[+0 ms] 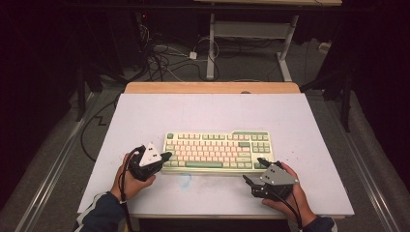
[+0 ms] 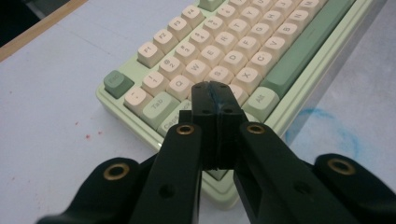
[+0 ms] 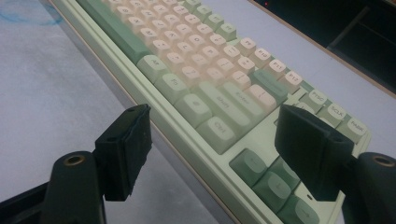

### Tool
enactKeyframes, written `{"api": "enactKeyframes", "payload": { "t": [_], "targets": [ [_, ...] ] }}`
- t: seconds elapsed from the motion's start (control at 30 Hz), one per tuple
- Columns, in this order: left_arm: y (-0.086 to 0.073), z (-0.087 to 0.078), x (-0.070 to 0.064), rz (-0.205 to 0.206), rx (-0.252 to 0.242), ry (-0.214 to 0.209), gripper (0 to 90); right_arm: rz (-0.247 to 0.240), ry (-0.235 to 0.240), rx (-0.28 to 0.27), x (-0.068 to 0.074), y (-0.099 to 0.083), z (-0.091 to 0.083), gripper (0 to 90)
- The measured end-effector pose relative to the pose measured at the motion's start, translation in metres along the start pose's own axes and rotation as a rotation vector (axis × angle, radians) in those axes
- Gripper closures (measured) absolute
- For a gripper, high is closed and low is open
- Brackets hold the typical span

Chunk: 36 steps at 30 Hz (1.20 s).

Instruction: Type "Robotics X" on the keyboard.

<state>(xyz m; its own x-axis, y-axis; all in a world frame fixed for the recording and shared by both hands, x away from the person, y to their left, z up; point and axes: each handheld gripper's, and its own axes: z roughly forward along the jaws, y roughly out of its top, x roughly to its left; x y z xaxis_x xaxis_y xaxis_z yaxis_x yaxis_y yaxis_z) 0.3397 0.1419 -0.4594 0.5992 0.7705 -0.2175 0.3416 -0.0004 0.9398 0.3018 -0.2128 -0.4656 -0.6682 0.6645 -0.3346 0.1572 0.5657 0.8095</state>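
Near the front edge of the table (image 1: 208, 108), a keyboard (image 1: 217, 151) was laid flat, its long side parallel to that edge. At its left end the left gripper (image 1: 164, 156) was held over the corner keys, and in the left gripper view its jaws were pressed together with nothing between them, the tips poised above the keys by Tab and Caps. At the keyboard's right front corner the right gripper (image 1: 254, 170) was held low, and in the right gripper view its jaws were spread wide, one over the bare table and the other over the arrow keys. A faint blue smudge (image 1: 184, 180) was seen on the table just before the keyboard.
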Motion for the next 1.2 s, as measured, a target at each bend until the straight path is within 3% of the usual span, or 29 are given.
{"api": "enactKeyframes", "payload": {
  "t": [0.2, 0.53, 1.2],
  "targets": [
    [0.008, 0.02, -0.007, -0.012, 0.021, -0.011, 86.8, 0.001, 0.005, 0.005, 0.001, 0.0, 0.002, 28.0],
    [0.004, 0.046, -0.012, 0.011, 0.09, -0.004, 86.8, -0.002, 0.014, 0.016, 0.001, -0.001, 0.003, 28.1],
    [-0.001, 0.058, -0.011, 0.024, 0.133, 0.01, 86.7, -0.016, 0.032, 0.033, 0.004, -0.002, 0.005, 28.3]
  ]
}}
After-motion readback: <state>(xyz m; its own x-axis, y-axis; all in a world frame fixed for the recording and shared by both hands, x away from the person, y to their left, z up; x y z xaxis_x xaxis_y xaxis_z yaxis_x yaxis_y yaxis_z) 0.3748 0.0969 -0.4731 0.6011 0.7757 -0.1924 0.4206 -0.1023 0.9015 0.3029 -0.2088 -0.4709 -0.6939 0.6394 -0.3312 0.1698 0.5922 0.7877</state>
